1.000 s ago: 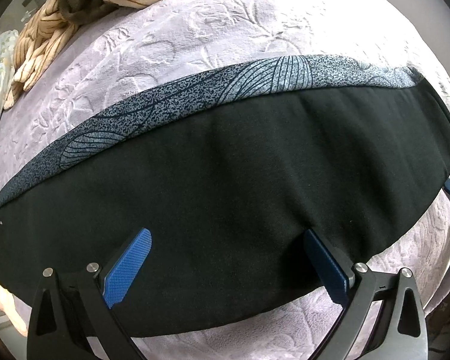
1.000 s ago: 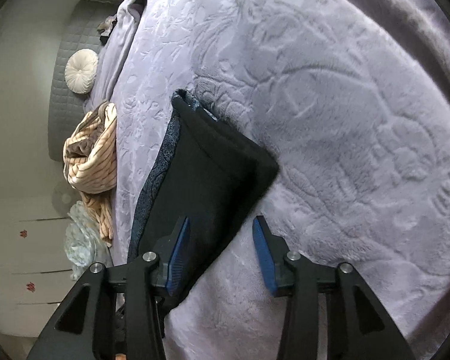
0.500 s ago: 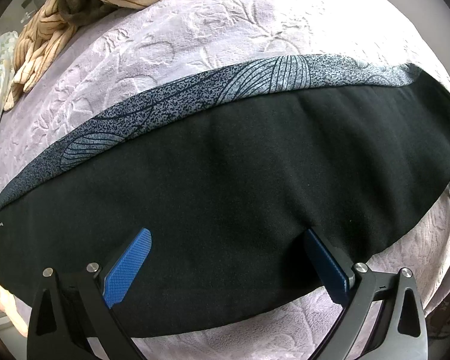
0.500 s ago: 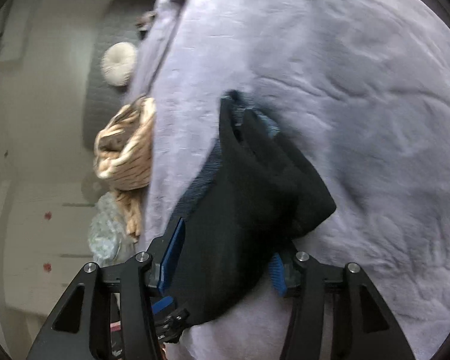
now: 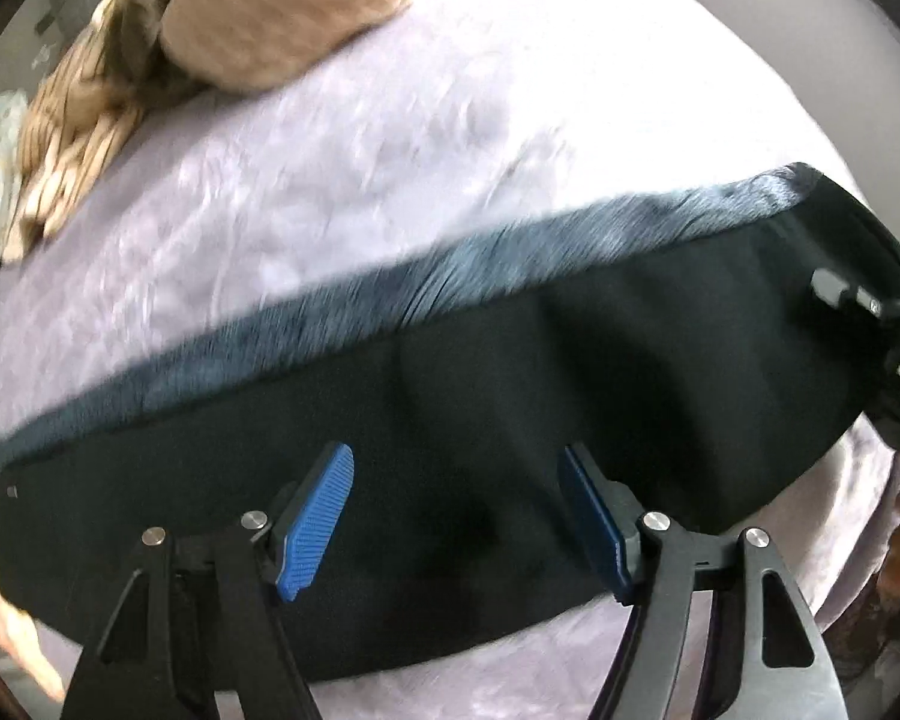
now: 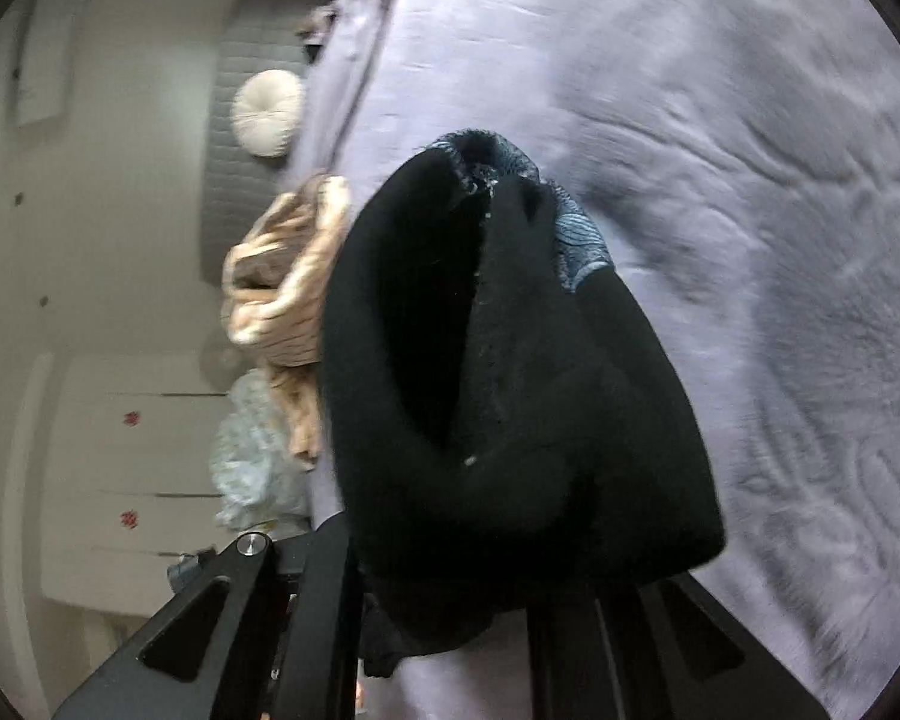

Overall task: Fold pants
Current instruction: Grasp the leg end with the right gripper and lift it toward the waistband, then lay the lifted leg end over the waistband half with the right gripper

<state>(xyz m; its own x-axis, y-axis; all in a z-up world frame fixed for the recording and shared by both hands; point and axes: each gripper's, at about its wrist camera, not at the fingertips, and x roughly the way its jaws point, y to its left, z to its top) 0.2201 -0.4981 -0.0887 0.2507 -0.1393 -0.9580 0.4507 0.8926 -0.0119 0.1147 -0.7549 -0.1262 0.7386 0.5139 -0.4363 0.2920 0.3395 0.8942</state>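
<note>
The black pants [image 5: 510, 396] with a blue-grey patterned band [image 5: 510, 252] lie lengthwise across the lilac bedspread [image 5: 390, 138]. My left gripper [image 5: 456, 480] hovers over their near edge, its blue pads apart with pants fabric between them. My right gripper [image 6: 486, 600] is shut on the end of the pants [image 6: 510, 390] and holds it bunched and lifted, so its pads are hidden by the fabric. The right gripper also shows at the far right in the left wrist view [image 5: 870, 306], at the pants' end.
A heap of beige striped clothes [image 5: 168, 54] lies at the far left of the bed, also seen in the right wrist view [image 6: 288, 276]. A pale patterned garment [image 6: 258, 456] lies beside it. A round white cushion [image 6: 267, 111] rests against the grey headboard [image 6: 234, 192].
My right gripper closed on the pants' end and raised it off the bed. My left gripper's jaws narrowed and the pants wrinkled between them; the view moved and blurred.
</note>
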